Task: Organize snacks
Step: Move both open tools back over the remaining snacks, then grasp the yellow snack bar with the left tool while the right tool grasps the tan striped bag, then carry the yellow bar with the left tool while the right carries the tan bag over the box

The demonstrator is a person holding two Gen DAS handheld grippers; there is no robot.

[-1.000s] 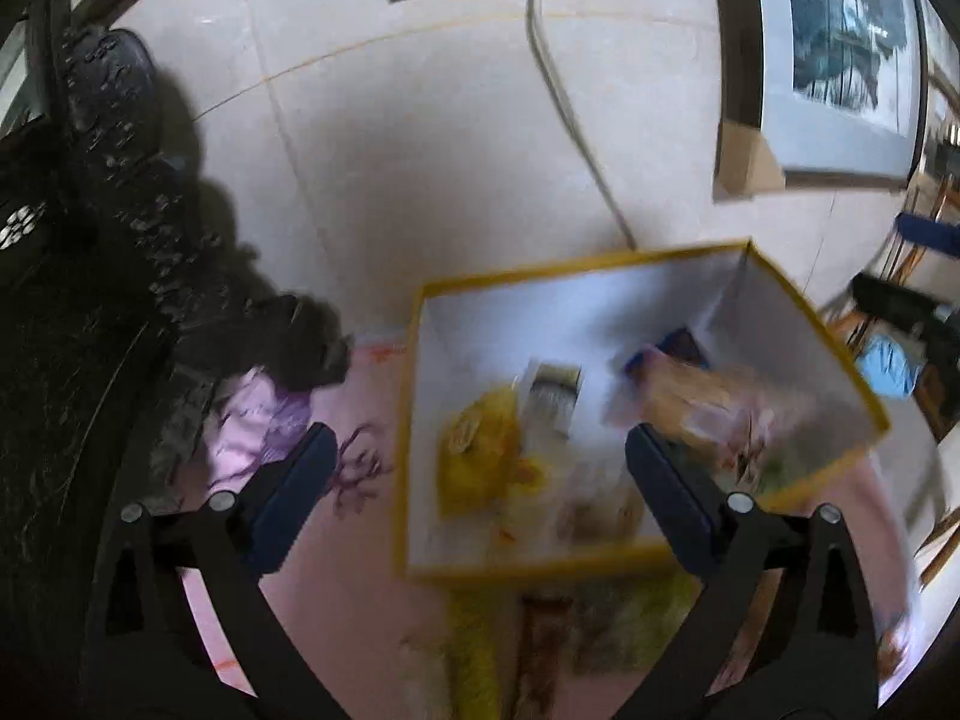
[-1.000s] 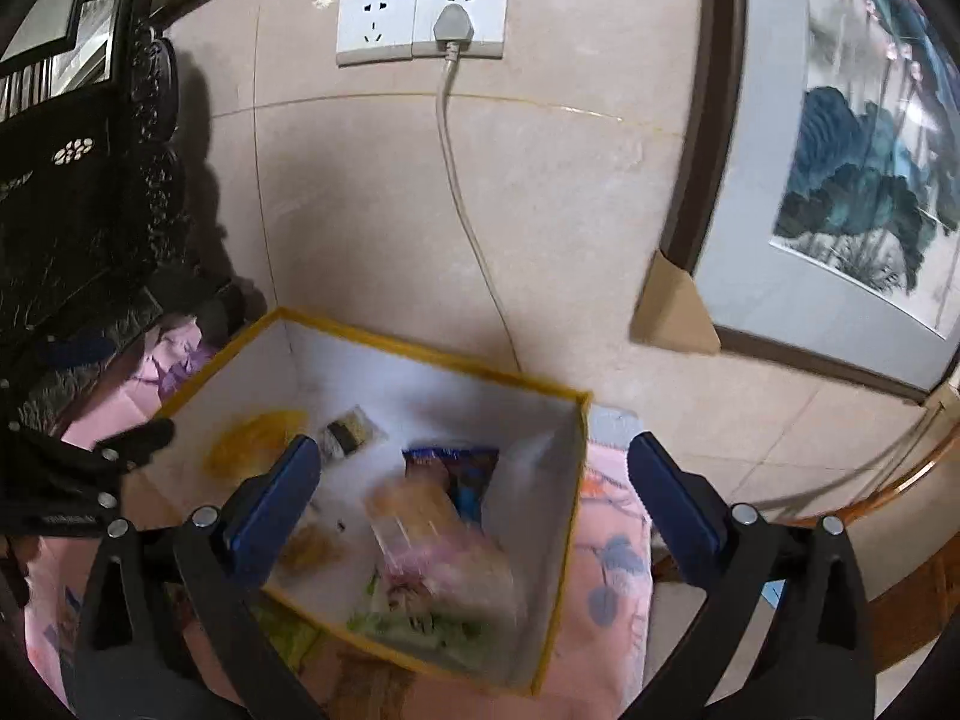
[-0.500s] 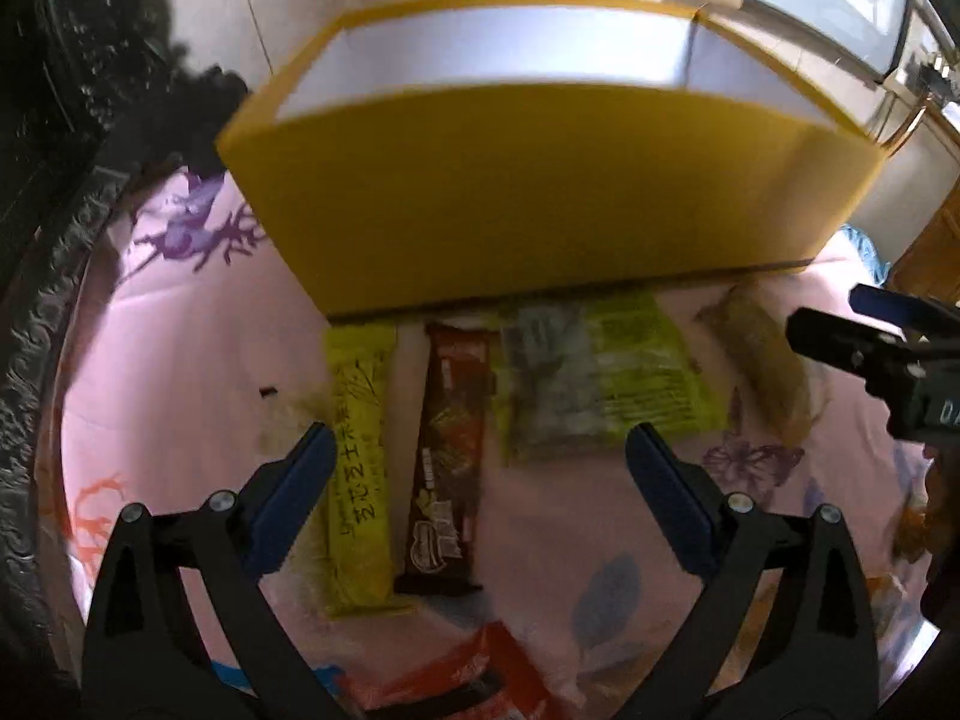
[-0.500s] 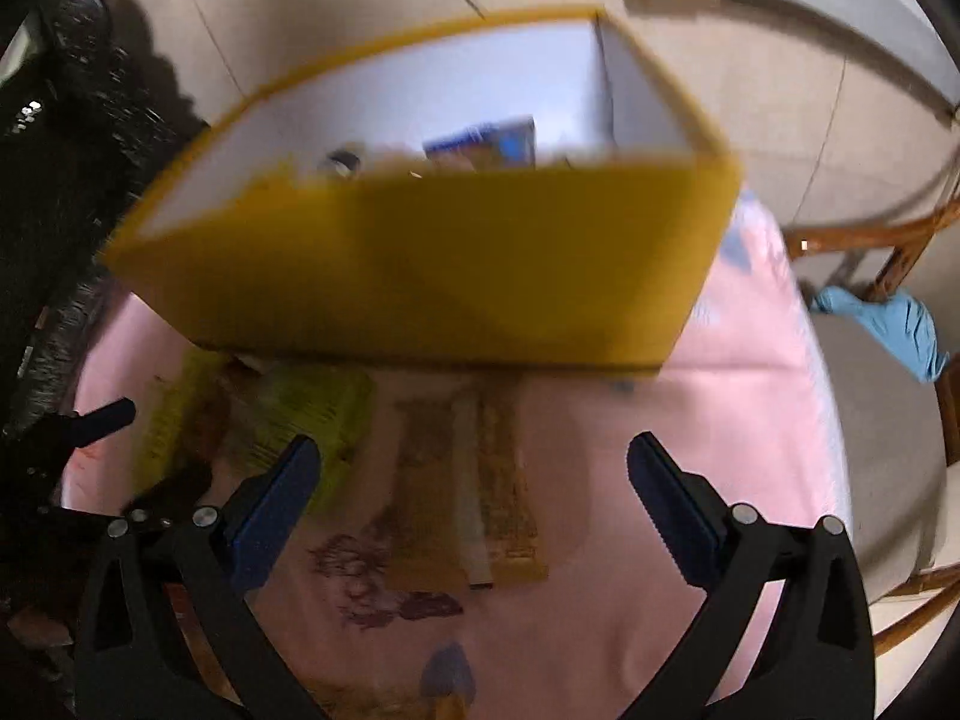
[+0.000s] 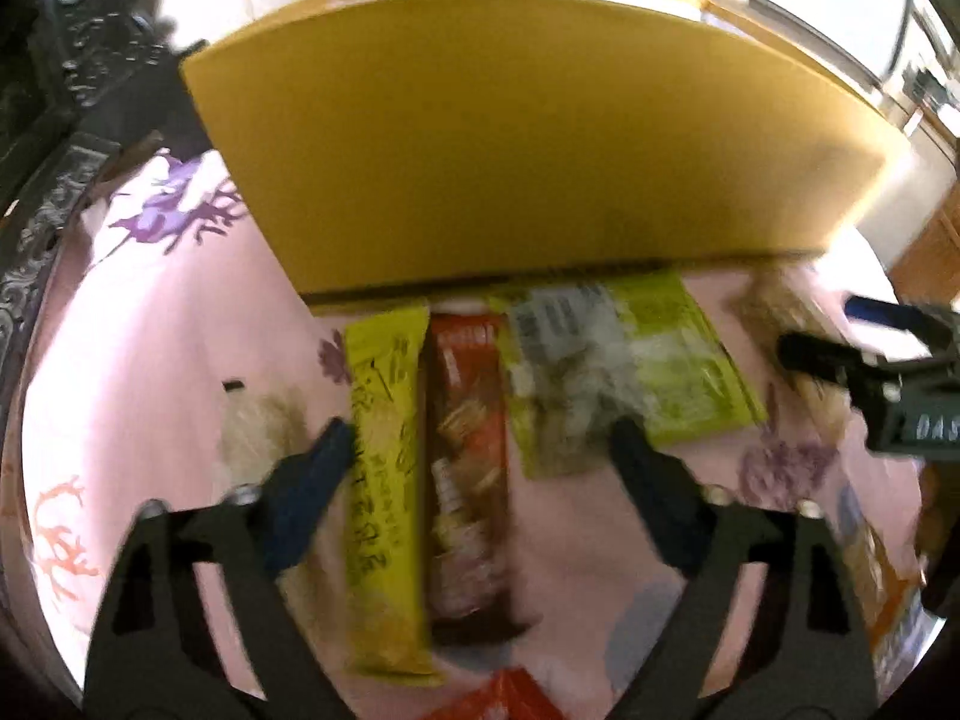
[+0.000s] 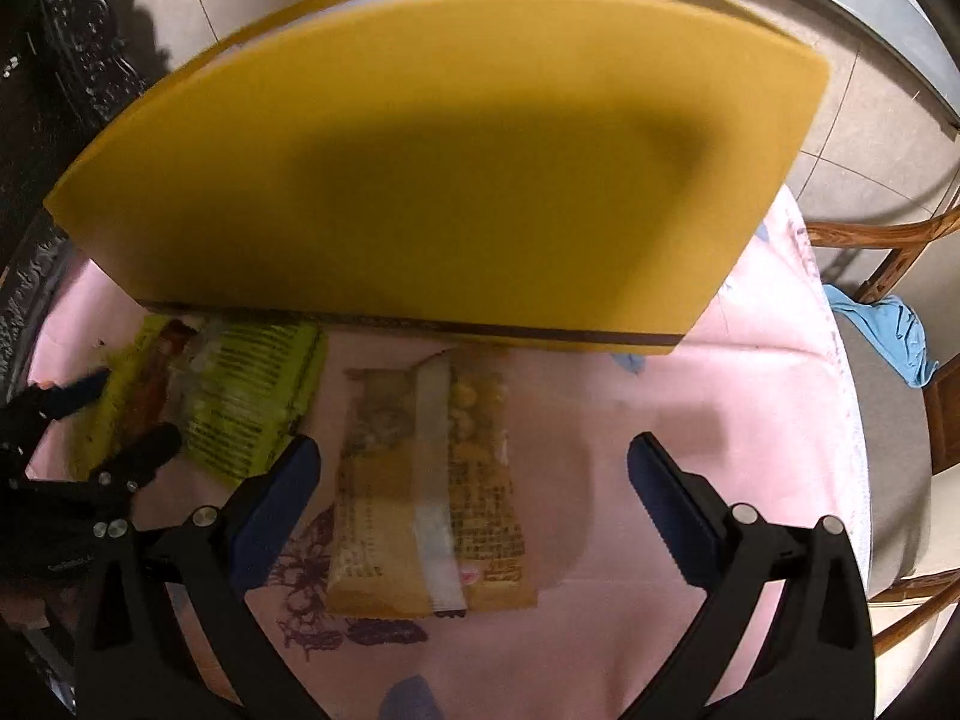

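Note:
A yellow box [image 5: 528, 138] stands on a pink tablecloth; it also fills the top of the right wrist view [image 6: 432, 180]. In front of it lie a yellow-green bar [image 5: 387, 456], a brown chocolate bar [image 5: 468, 468] and a green packet [image 5: 624, 372]. My left gripper [image 5: 480, 456] is open and empty, low over the two bars. A tan snack packet [image 6: 426, 492] lies between the fingers of my right gripper [image 6: 474, 468], which is open and empty. The green packet also shows in the right wrist view [image 6: 252, 402].
A red packet [image 5: 498, 696] lies at the near edge. The right gripper shows in the left wrist view [image 5: 870, 360], the left gripper in the right wrist view [image 6: 90, 420]. A wooden chair [image 6: 900, 396] with a blue cloth [image 6: 888, 330] stands right of the table.
Both grippers have swung from looking into the box down and closer to the snacks lying in front of it. Both stay open.

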